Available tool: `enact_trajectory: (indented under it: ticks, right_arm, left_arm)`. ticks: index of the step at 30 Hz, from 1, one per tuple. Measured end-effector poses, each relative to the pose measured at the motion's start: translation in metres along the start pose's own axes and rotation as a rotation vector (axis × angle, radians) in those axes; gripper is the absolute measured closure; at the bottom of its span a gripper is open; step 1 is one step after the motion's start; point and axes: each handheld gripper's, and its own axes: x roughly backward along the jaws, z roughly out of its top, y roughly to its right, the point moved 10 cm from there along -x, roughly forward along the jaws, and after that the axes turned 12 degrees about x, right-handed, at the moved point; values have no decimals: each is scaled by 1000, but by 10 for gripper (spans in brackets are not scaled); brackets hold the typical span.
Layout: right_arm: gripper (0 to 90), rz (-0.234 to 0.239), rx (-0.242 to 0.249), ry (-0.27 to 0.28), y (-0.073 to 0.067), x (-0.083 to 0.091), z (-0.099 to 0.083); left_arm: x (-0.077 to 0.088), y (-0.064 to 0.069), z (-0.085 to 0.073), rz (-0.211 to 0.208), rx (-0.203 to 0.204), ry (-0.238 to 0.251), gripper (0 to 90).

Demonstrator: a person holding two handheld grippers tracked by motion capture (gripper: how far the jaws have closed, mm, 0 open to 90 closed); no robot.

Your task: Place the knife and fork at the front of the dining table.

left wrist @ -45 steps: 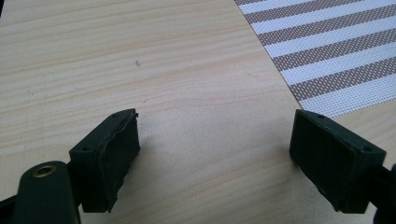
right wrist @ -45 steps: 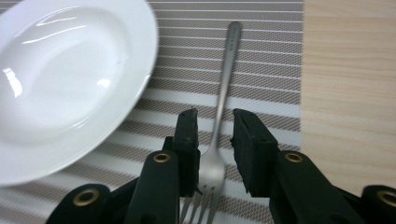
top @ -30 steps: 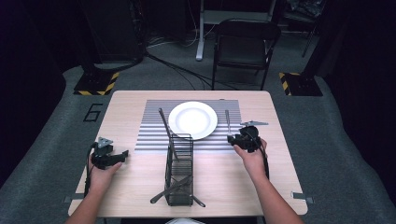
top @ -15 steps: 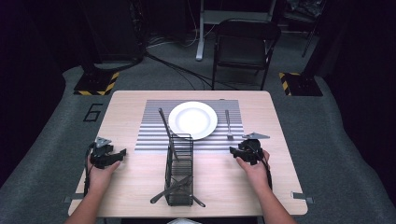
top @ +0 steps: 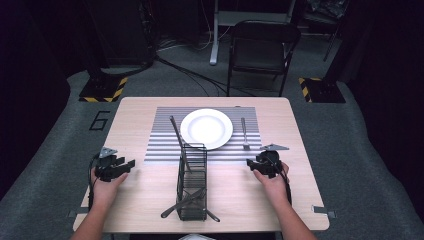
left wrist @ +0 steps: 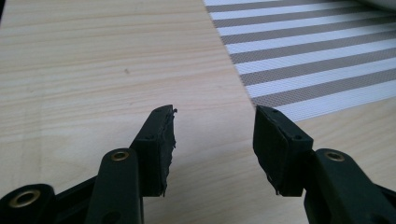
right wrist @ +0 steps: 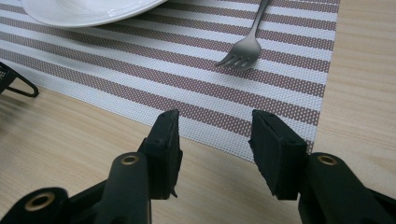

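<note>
Two empty grippers beside a half-laid place setting

Both grippers rest low on the table, holding nothing. The left gripper (left wrist: 212, 144) has just been narrowing its jaws over bare wood; the right gripper (right wrist: 215, 149) stands half open, aimed at the fork (right wrist: 247, 46) nearby on the striped mat (top: 165, 145). That fork looks thin, stiff, light and slippery; its slim handle is probably the best place to grip. A wire basket (top: 192, 182) at the table's middle holds more cutlery, leaning out. The white plate (top: 206, 128) is empty.
</note>
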Motion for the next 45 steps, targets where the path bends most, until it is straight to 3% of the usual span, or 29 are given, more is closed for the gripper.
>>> enact_trajectory:
  ticks: [4, 8, 14, 22, 35, 45]
  right_arm:
    - [526, 0, -6, 9, 1, 2, 1]
    - [530, 0, -12, 2, 1, 2, 0]
    - [530, -2, -5, -8, 2, 1, -2]
    - [520, -5, -6, -4, 2, 3, -2]
    - [517, 0, -12, -7, 0, 3, -2]
    - [519, 3, -16, -6, 1, 2, -2]
  left_arm:
    - [4, 22, 3, -57, -35, -8, 513]
    - [8, 43, 6, -87, -82, -28, 533]
    - [11, 65, 6, -151, -80, -66, 553]
    - [16, 83, 14, -184, -97, -84, 580]
    - [32, 126, 42, -237, -184, -94, 593]
    - [41, 152, 58, -272, -215, -94, 597]
